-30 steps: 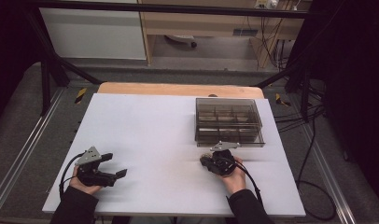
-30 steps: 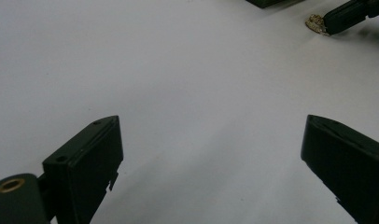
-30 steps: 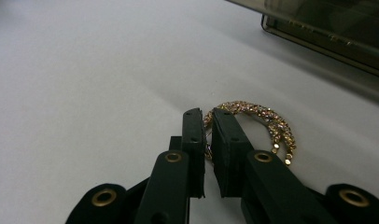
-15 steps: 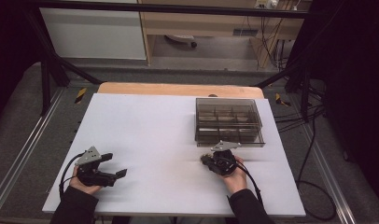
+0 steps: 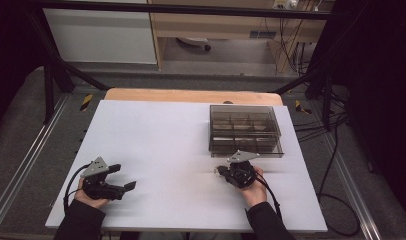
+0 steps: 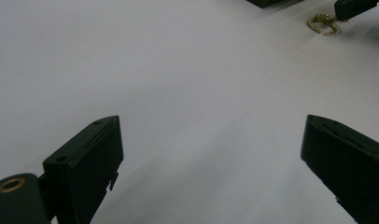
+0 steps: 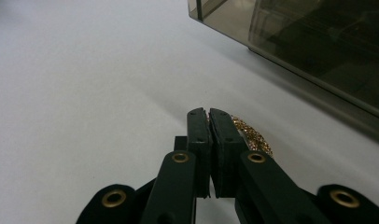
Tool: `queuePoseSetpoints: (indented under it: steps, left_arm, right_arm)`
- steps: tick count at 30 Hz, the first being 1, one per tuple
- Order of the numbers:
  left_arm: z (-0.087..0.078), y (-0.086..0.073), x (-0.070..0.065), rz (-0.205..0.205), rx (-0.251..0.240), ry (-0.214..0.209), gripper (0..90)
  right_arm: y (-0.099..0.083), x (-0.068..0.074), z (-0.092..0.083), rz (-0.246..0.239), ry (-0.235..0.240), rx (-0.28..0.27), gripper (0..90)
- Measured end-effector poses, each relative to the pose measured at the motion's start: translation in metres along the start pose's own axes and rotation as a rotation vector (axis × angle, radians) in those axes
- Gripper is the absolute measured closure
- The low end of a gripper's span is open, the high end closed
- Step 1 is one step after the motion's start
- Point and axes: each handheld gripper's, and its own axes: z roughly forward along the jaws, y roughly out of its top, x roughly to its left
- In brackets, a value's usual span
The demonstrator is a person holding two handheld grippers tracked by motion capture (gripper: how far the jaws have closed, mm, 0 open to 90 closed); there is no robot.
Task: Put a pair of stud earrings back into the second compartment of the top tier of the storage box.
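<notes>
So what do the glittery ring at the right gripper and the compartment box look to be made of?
The ring: gold-toned metal, probably studded with tiny stones or beads, judging by its grainy sparkle. The box: smoky translucent plastic, glossy; its inner dividers show through the walls. The right gripper is shut on the ring.

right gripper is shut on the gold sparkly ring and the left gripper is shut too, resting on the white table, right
Not quite. The left gripper is open: the left gripper view shows its jaws wide apart over the white table. The right gripper is indeed shut on the gold sparkly ring.
</notes>
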Motion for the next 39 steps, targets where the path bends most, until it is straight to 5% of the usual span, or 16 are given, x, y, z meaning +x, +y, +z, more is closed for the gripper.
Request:
queuePoseSetpoints:
  steps: [20, 39]
  left_arm:
    - [0.0, 0.0, 0.0, 0.001, 0.002, -0.001, 5.5]
    - [0.0, 0.0, 0.0, -0.001, 0.003, -0.001, 5.5]
  right_arm:
    - [0.002, -0.002, -0.013, -0.035, -0.042, 0.006, 88.8]
    - [0.006, 0.002, -0.025, -0.048, -0.003, -0.003, 88.8]
